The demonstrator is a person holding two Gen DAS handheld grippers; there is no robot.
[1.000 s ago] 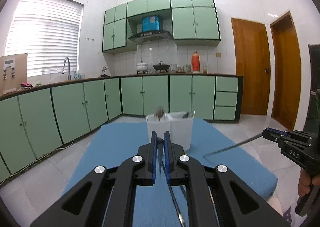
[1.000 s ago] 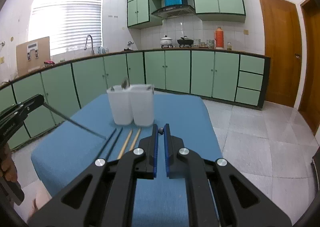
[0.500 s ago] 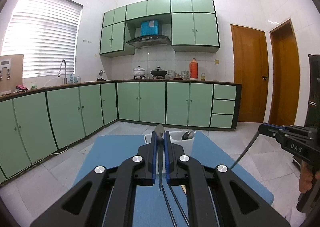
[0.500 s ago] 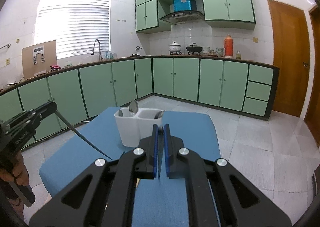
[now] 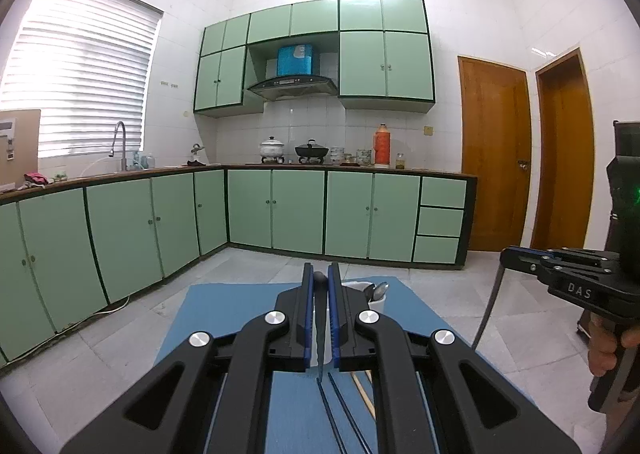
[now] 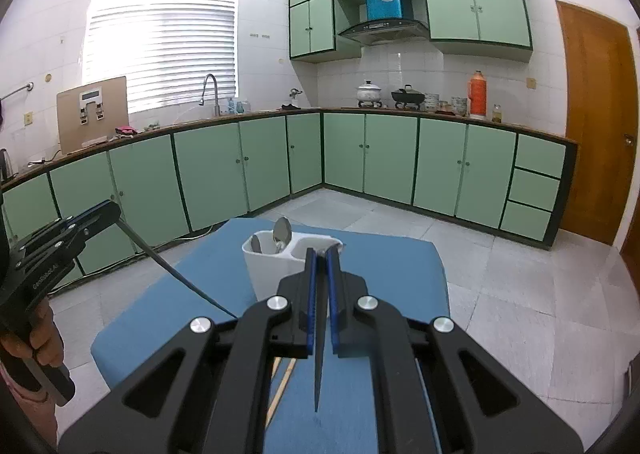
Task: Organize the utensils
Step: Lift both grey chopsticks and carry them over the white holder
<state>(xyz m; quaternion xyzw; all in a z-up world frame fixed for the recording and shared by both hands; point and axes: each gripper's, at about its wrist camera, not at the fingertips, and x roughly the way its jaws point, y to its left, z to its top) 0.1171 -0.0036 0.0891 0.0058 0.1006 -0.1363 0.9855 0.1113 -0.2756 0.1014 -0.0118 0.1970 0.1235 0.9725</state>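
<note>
Left wrist: my left gripper (image 5: 321,282) is clamped on a slim dark metal utensil (image 5: 320,338), handle hanging below the pads. The white two-compartment plastic holder (image 5: 375,304) sits just ahead, mostly hidden behind the fingers, spoons in its right cell. Dark chopsticks (image 5: 344,410) and a wooden pair (image 5: 365,394) lie beneath on the blue mat (image 5: 224,318). Right gripper (image 5: 505,254) off to the right, gripping another thin dark utensil (image 5: 489,306).

Right wrist: right gripper (image 6: 321,254) pinching that utensil, tip dangling down. Holder directly ahead, silver spoons (image 6: 282,232) in its left cell. Left gripper (image 6: 112,210) at left.
</note>
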